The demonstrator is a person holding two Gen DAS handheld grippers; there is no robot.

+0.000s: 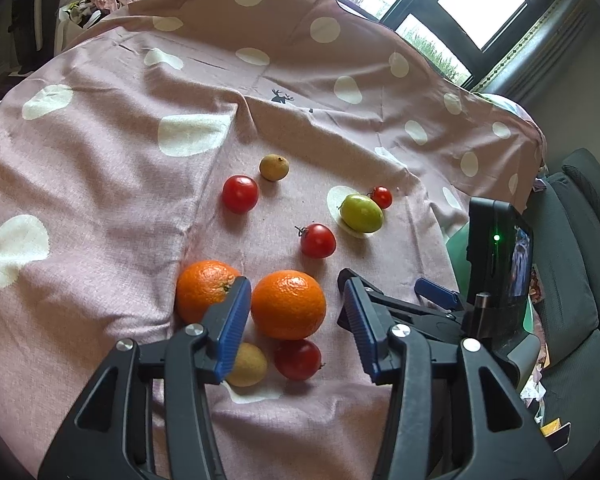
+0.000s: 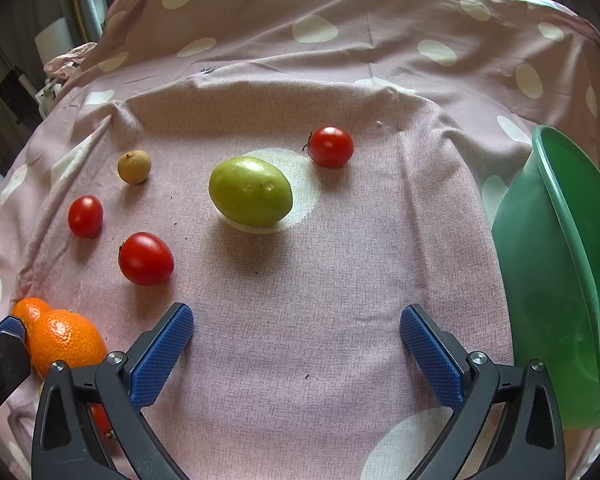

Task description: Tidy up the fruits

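Two oranges lie side by side on the spotted pink cloth [image 1: 100, 184]. My left gripper [image 1: 296, 280] stands around the nearer orange [image 1: 288, 304]; its left pad is at the skin and a gap shows at the right pad. The other orange [image 1: 204, 290] lies just outside the left finger. A tomato [image 1: 298, 359] and a longan [image 1: 246, 364] lie under this gripper. My right gripper [image 2: 296, 316] is open over bare cloth with nothing between its fingers. Beyond it lie a green fruit [image 2: 250, 191], three tomatoes [image 2: 331, 147] [image 2: 146, 258] [image 2: 85, 216] and a longan [image 2: 134, 166].
A green plastic bowl [image 2: 560, 260] stands at the right edge of the cloth, close to the right gripper. The cloth rises in folds behind the fruit. A grey sofa [image 1: 580, 280] is past the table's right side, and windows [image 1: 480, 8] are at the back.
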